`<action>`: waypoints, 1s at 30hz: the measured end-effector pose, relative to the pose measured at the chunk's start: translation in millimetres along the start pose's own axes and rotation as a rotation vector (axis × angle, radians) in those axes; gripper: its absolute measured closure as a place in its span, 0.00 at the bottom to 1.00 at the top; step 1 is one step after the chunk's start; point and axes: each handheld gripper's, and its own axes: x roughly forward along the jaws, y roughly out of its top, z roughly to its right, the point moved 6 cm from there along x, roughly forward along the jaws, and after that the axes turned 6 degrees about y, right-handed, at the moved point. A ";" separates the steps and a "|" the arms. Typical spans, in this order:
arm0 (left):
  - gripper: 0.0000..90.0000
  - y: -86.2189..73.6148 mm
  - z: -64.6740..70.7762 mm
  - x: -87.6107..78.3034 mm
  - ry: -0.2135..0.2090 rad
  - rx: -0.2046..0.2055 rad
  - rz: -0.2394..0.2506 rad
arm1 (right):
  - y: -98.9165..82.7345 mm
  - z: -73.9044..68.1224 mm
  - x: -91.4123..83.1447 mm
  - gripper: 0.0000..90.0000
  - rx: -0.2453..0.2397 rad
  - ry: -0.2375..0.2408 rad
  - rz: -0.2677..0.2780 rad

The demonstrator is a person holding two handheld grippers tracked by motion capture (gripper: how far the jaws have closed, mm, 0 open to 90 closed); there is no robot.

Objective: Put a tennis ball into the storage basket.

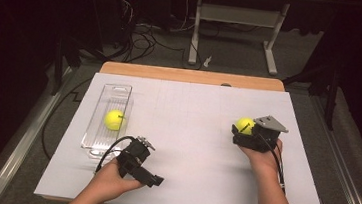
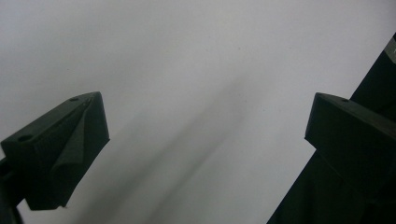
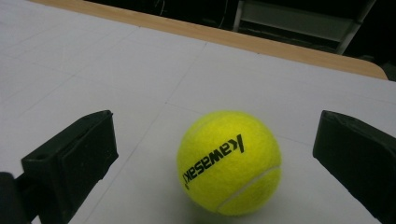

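A yellow tennis ball (image 1: 244,124) marked "Kawasaki" rests on the white sheet (image 1: 189,148) at the right. My right gripper (image 3: 215,135) is open, one jaw on each side of the ball (image 3: 229,161), and neither jaw touches it. In the high view the right gripper (image 1: 245,132) sits just behind that ball. A second yellow tennis ball (image 1: 114,119) lies inside a clear plastic tray (image 1: 96,139) at the left. My left gripper (image 1: 142,173) is near the front of the sheet, right of the tray. Its view shows the left gripper (image 2: 205,126) open over bare white sheet.
The white sheet covers a wooden table whose far edge (image 1: 191,76) shows beyond it. Behind the table are cables (image 1: 140,38) on the floor and a white desk frame (image 1: 237,17). A metal rail (image 1: 19,141) runs along the left side.
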 end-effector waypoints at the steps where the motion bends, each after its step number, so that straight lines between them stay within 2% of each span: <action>1: 0.01 0.1 0.5 0.0 0.000 0.000 0.001 | -2.7 2.2 4.4 0.01 0.005 -0.002 -0.013; 16: 0.01 -0.1 1.9 -0.5 -0.007 0.005 0.002 | -7.4 13.5 21.3 0.03 0.053 -0.016 -0.088; 23: 0.01 -0.9 1.7 -0.9 -0.005 0.011 0.001 | -13.2 13.5 26.5 0.09 0.090 -0.009 -0.119; 30: 0.01 -0.8 2.2 -1.1 -0.006 0.011 0.002 | -17.9 15.8 27.6 0.18 0.108 -0.002 -0.150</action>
